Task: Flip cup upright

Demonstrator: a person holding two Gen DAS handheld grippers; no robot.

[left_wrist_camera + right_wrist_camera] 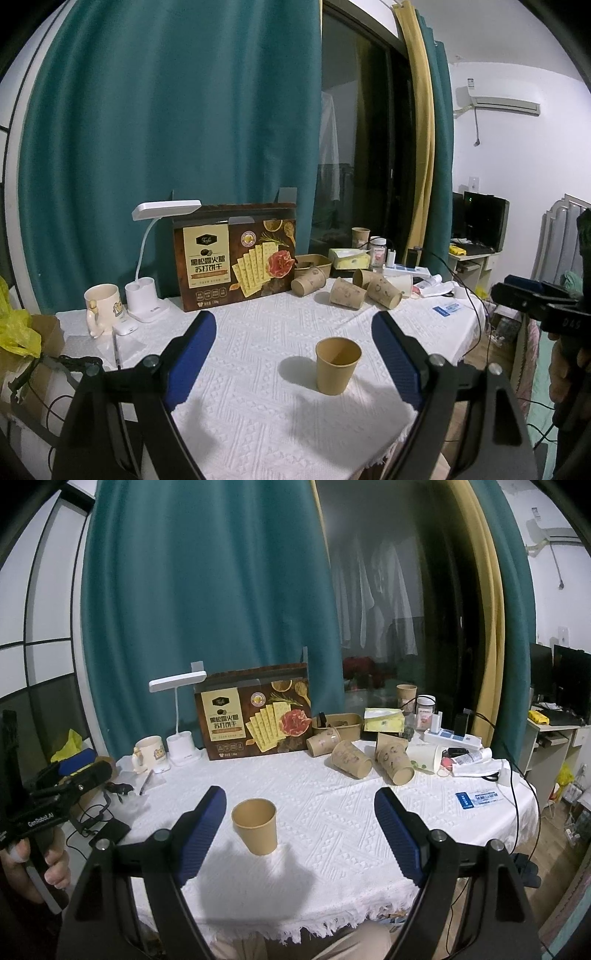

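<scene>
A plain brown paper cup (337,365) stands upright, mouth up, on the white tablecloth (266,413); it also shows in the right wrist view (255,826). My left gripper (293,334) is open and empty, held back from the cup, which sits between its blue pads (192,354). My right gripper (301,812) is open and empty, with the cup just right of its left pad (203,830) and apart from it. The other hand-held gripper shows at each view's edge.
Several printed paper cups (351,758) lie on their sides at the back of the table. A cracker box (255,716), a white desk lamp (177,716), a mug (147,753), a tissue box (382,718), a power strip (452,738) and cables (517,775) stand around them.
</scene>
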